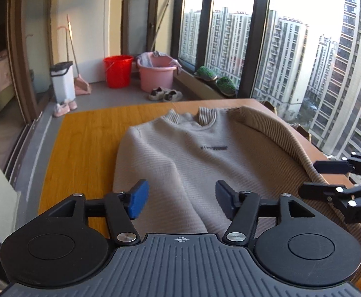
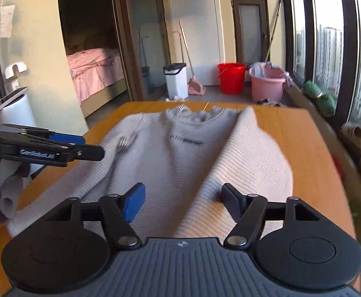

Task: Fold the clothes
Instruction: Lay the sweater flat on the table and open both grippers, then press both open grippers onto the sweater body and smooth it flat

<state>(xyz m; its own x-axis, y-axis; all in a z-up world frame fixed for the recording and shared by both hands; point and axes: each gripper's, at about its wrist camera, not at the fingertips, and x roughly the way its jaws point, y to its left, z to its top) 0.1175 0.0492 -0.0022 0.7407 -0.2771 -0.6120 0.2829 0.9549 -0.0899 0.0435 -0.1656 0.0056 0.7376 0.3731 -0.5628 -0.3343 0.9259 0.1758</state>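
Sweater (image 1: pixel 180 153): beige knit, flat on the bench (image 1: pixel 86 138), collar twd far edge, one sleeve folded in across its window side.
L gripper (image 1: pixel 179 199): I see fingers wide apart, holding nothing, over near hem.
R gripper (image 2: pixel 182 201): same, fingers apart, empty.

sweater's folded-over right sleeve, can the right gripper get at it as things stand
Probably yes: the right gripper hangs open just over the sweater, and the folded sleeve lies right ahead with nothing lying across it.

A red bucket (image 1: pixel 118 70) stands just beside a pink tub (image 1: pixel 156 75), near a white bin (image 1: pixel 62 80).
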